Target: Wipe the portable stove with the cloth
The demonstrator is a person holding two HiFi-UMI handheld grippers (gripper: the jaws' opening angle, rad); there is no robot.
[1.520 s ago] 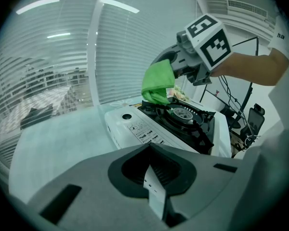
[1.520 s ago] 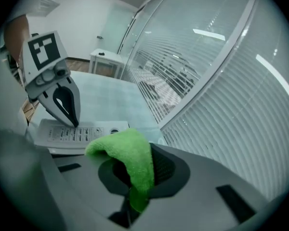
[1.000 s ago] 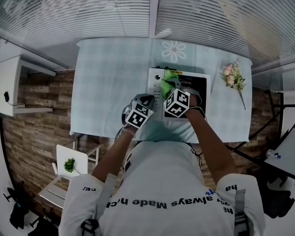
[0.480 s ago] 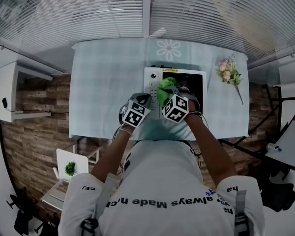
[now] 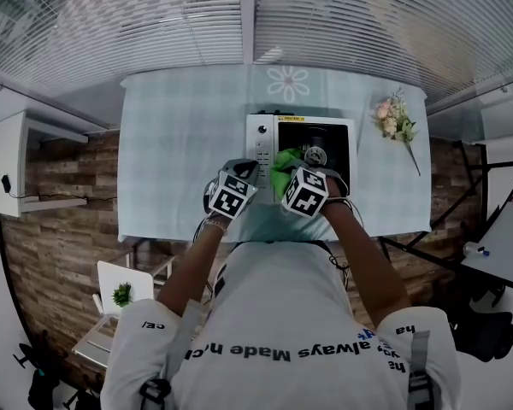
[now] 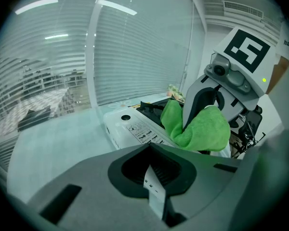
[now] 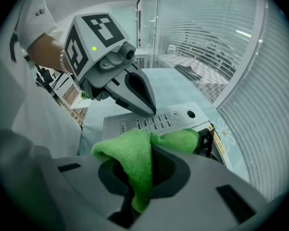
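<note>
Nearest, the left gripper [image 5: 242, 179] hangs pinched shut, empty. The right gripper [image 5: 291, 176] clamps a soft green microfibre cloth [image 7: 135, 153] by a bunched fold. It looks light, limp and easily moulded over the white box-shaped portable stove [image 5: 261, 143].

Table [image 5: 179, 152] left of stove [image 5: 261, 139] open; flowers [image 5: 392, 120] crowd right, seemingly.

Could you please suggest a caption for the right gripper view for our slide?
Right gripper pinching the green cloth over the white portable stove, with the shut left gripper alongside.
</note>
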